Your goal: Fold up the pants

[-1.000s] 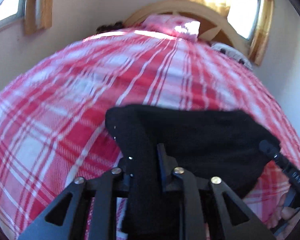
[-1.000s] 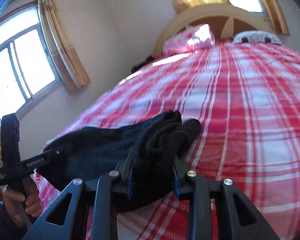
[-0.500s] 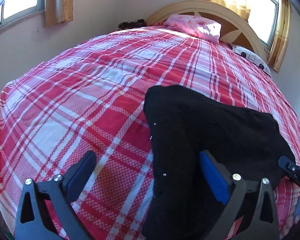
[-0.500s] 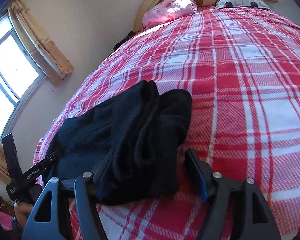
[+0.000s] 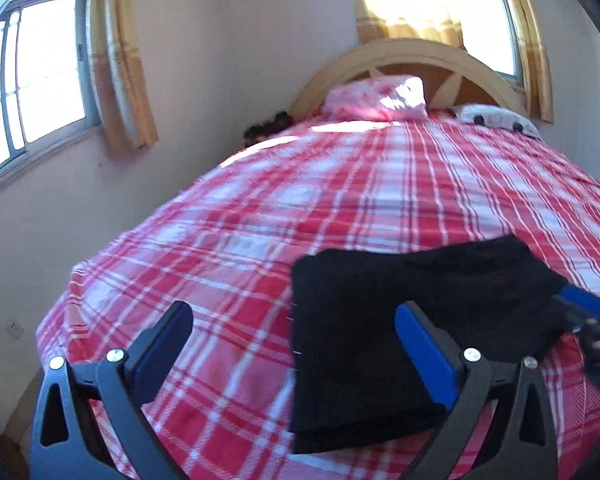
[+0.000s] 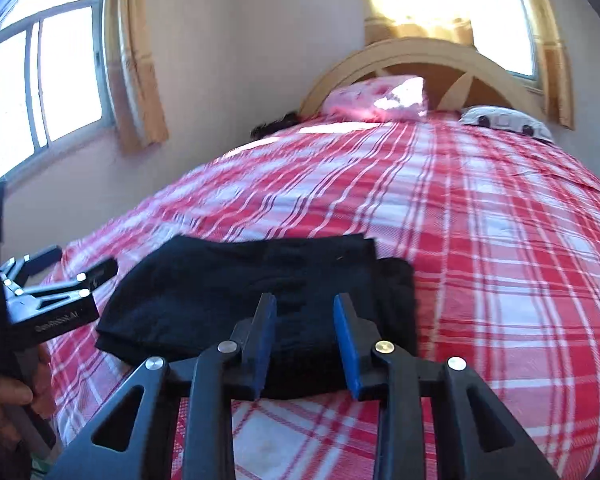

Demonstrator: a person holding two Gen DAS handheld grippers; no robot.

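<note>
Left wrist view: my left gripper (image 5: 296, 332) hangs with jaws spread wide and nothing between them, above the plaid bedspread (image 5: 228, 264) near the foot of the bed. To its right lie the pants (image 5: 400, 320), a dark, matte, soft-looking fabric folded into a thick, roughly rectangular bundle with stacked edges showing at the near corner. Right wrist view: the same pants (image 6: 260, 292) rest flat on the bedspread (image 6: 500, 260), and my right gripper (image 6: 305, 334) is held just over their near edge, jaws partly apart and gripping nothing. The top layer's right corner sits offset from the layer beneath. Risk, as I judge it: a loose layer may slide and open the fold if a finger drags across it, because soft cloth catches easily; the bedspread could also bunch beneath.
</note>
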